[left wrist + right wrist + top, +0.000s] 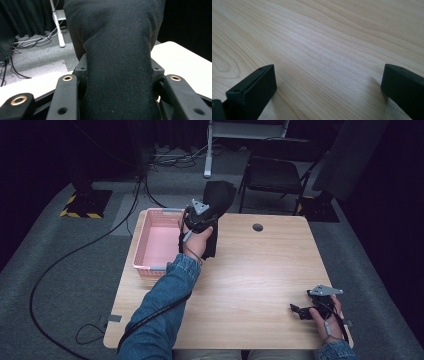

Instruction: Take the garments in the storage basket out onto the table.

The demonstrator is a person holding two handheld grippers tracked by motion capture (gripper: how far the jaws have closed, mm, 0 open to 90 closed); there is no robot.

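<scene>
A black cloth [220, 194] is bunched in my left gripper [209, 206], held above the table's far left part, just right of the pink basket [156, 240]. Part of the cloth hangs down past the hand toward the tabletop. In the left gripper view the cloth [117, 50] fills the space between the two black jaws, and my left gripper [117, 82] is shut on it. My right gripper [297, 310] rests low at the table's front right corner. There its jaws stand wide apart over bare wood, my right gripper [329, 82] open with nothing between them.
The wooden table [250, 280] has a round cable hole [258, 227] near its far edge. A black folding chair [275, 175] stands behind the table. Cables [75, 255] trail over the grey floor at the left.
</scene>
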